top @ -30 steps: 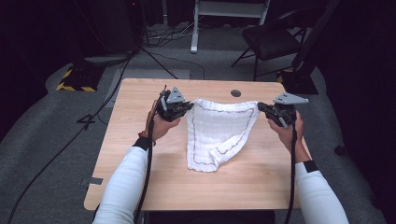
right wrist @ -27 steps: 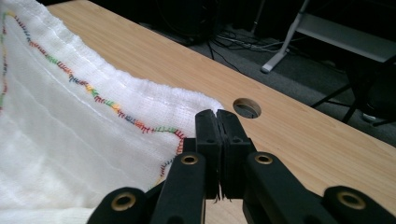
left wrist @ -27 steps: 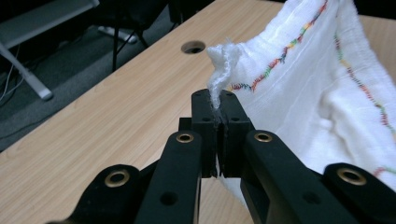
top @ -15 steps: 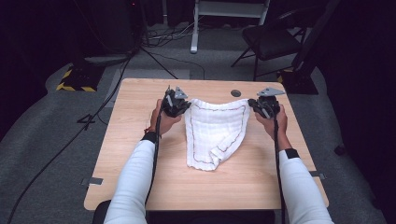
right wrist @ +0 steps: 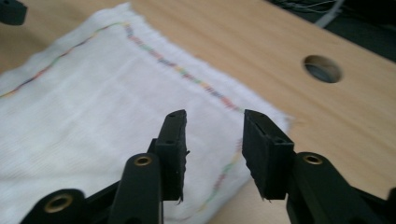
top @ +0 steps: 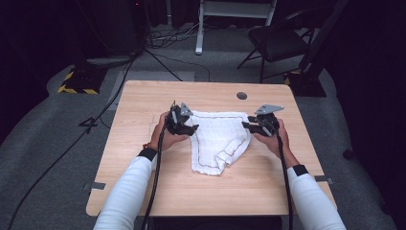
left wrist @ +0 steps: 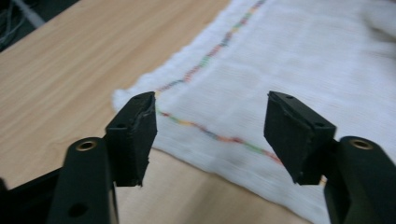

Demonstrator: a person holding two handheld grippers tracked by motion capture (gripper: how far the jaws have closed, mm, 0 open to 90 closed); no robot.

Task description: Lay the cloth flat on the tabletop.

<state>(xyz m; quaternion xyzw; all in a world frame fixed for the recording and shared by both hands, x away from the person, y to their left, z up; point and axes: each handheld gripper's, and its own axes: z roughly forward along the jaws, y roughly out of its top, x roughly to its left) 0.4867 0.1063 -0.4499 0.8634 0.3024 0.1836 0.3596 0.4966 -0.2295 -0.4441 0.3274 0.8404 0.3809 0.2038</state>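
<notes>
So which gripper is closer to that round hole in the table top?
Right. The right gripper sits at the white cloth's far right corner, just below the hole; the left gripper is at the cloth's far left corner, farther away.

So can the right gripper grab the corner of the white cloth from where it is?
Probably yes. The right gripper hovers with its jaws apart, just opened, right over the white cloth corner, nothing between them and nothing in the way on the table.
</notes>
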